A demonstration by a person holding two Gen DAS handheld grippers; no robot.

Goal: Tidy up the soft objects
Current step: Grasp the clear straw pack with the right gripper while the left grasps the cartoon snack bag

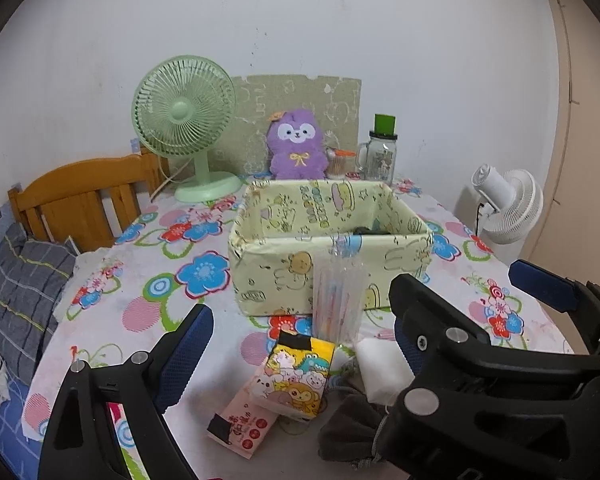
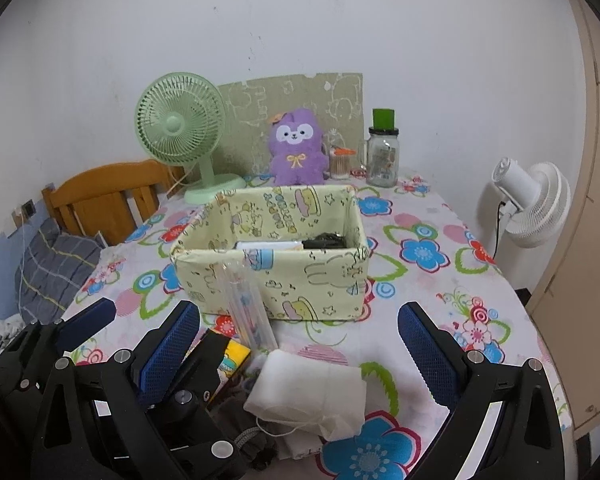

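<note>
a: now, item one: your right gripper (image 2: 300,356), jaws spread wide, nothing held. what sits between them?

b: white cloth pouch (image 2: 306,392), lower centre of the right view, just below the fingers, long axis running left to right across your jaws.

a: left gripper (image 1: 304,344)?

b: also spread, empty; tissue pack (image 1: 296,376) lies below it. your right is nearer the pouch. fabric box (image 2: 324,276) stands straight beyond, centre frame.

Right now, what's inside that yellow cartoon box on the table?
In the yellow box, the right view shows a flat white item and something dark beside it. The front wall hides the rest, so neither can be identified.
</note>
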